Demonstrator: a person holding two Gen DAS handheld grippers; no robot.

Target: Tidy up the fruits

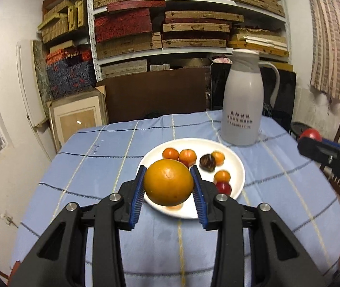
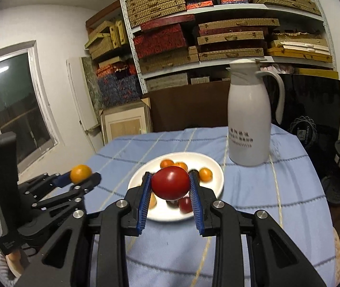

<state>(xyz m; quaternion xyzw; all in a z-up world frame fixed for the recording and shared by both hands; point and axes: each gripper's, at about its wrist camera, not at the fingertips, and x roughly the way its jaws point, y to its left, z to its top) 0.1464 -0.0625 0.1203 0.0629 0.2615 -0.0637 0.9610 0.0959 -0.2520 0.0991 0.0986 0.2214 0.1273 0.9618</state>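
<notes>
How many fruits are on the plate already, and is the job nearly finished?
Several small fruits already sit on the white plate: about four little orange ones, a dark one and a small red one. In hand: the left gripper holds a big orange, the right gripper a red tomato-like fruit, both above the plate. Left: setting those two down.

Ahead of you the white plate (image 1: 238,167) holds small fruits (image 1: 221,176) crowded on its right half. The tall jug (image 1: 244,100) blocks the far right corner; bare tablecloth (image 1: 93,157) lies open left.
</notes>
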